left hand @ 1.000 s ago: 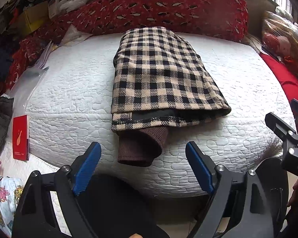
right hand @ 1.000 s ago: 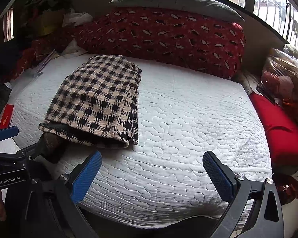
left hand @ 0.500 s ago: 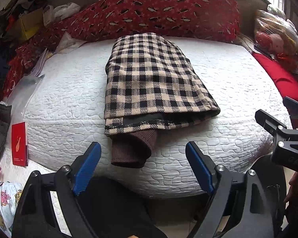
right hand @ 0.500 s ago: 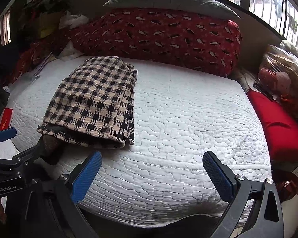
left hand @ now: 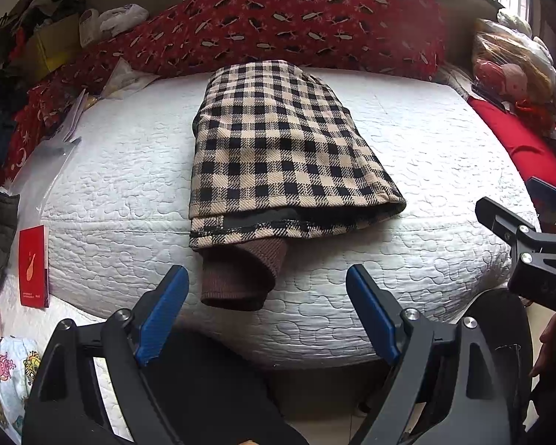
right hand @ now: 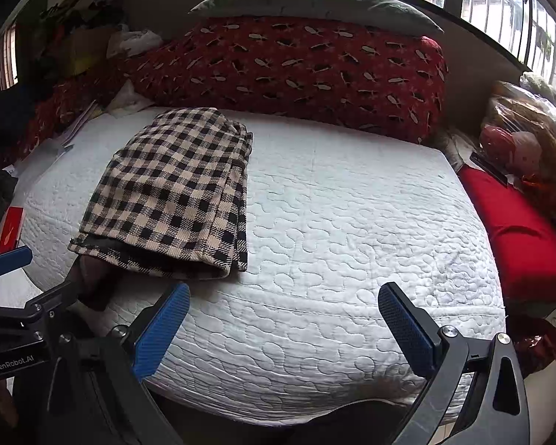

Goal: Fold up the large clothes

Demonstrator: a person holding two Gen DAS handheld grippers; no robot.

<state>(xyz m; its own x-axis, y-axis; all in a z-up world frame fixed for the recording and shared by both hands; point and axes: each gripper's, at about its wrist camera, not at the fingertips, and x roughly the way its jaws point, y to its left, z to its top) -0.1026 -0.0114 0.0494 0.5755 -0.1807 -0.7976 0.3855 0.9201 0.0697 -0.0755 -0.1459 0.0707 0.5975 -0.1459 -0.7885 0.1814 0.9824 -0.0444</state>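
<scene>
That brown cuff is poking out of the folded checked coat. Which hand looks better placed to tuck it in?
Probably the left. The left gripper is open and faces the brown cuff directly; the right gripper points at bare mattress beside the checked coat.

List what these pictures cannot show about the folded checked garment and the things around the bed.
- Checked garment: its inner layers and its type, hidden by its own fold in both views.
- Brown cuff: partly covered by the left gripper in the right view.
- Red booklet: print too small to read.
</scene>
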